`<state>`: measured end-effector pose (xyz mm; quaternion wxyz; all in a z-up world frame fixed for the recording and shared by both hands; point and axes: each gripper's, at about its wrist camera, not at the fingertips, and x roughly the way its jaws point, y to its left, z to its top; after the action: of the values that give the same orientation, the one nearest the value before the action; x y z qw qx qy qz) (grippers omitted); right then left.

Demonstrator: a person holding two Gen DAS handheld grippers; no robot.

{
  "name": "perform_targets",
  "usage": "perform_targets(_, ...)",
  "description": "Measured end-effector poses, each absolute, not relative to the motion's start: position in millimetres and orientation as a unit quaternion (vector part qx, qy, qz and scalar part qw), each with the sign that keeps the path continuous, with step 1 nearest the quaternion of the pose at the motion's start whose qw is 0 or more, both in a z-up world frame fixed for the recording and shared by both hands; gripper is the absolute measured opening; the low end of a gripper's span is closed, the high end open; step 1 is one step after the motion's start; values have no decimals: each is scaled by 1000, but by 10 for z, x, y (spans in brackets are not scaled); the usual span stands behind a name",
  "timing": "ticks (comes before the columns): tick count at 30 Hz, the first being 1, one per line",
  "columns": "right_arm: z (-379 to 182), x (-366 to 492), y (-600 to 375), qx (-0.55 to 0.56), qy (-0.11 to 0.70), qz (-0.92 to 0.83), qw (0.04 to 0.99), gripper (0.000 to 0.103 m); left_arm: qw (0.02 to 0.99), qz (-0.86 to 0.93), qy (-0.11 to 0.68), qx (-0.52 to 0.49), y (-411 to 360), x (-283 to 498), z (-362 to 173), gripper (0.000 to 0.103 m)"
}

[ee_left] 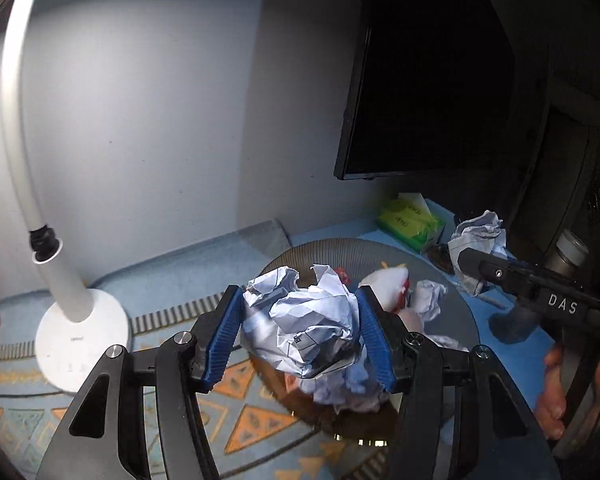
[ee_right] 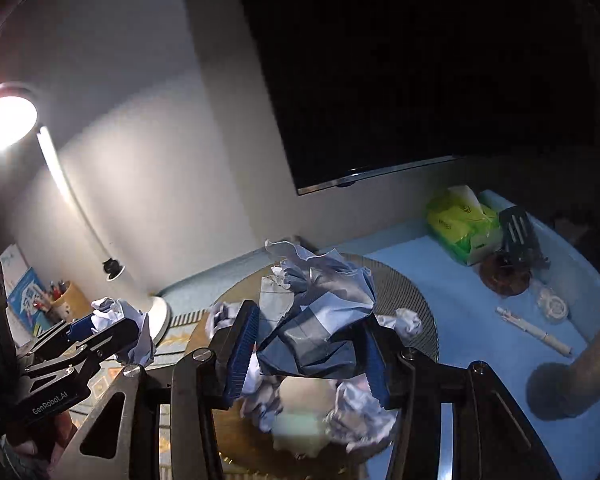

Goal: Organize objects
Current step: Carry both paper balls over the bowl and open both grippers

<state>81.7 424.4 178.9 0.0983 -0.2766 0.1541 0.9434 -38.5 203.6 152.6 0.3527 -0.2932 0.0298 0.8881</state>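
Note:
My left gripper (ee_left: 300,336) is shut on a crumpled paper ball (ee_left: 312,320) and holds it above a round bin (ee_left: 340,248) with more crumpled paper inside. My right gripper (ee_right: 304,352) is shut on another crumpled paper ball (ee_right: 320,320) above the same bin (ee_right: 412,292), where several paper wads (ee_right: 360,412) lie. The right gripper (ee_left: 476,264) with its paper ball (ee_left: 478,236) shows at the right of the left wrist view. The left gripper (ee_right: 112,330) with its paper (ee_right: 134,328) shows at the left of the right wrist view.
A white desk lamp (ee_left: 80,320) stands at the left, lit (ee_right: 4,128). A dark monitor (ee_left: 428,80) hangs at the back. On the blue table (ee_right: 460,320) lie a green tissue pack (ee_right: 464,224), a black clip (ee_right: 520,236), a tape roll (ee_right: 554,304), a pen (ee_right: 536,332).

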Motion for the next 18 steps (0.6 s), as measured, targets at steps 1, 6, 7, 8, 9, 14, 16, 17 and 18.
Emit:
perform_targets(1, 1760, 706, 4310, -281, 158, 941, 99, 47, 358, 884, 24, -301, 2123, -494, 1491, 55)
perform_targets(6, 1665, 250, 4517, -291, 170, 936, 103, 47, 369, 875, 19, -313, 2442, -816, 1291, 55)
perform_targets(7, 1659, 167, 4541, -292, 171, 935, 104, 48, 370, 874, 18, -313, 2493, -848, 1268, 57)
perform_targets(8, 1651, 92, 4562, -294, 173, 934, 109, 52, 371, 874, 16, -313, 2540, -872, 1251, 60)
perform_targets(9, 1645, 31, 4583, -295, 175, 933, 110, 59, 373, 872, 14, -316, 2572, -901, 1231, 70)
perform_targets(14, 1635, 33, 4633, -299, 186, 930, 104, 69, 384, 860, 1, -337, 2486, -907, 1198, 87)
perform_targets(16, 1678, 155, 4581, -295, 182, 932, 104, 69, 382, 861, -7, -334, 2333, -840, 1262, 87)
perform_targets(17, 1708, 233, 4546, -293, 183, 933, 103, 69, 380, 864, -11, -330, 2233, -787, 1309, 87)
perform_targets(18, 1735, 306, 4510, -291, 186, 933, 99, 69, 379, 866, -15, -325, 2118, -729, 1370, 87)
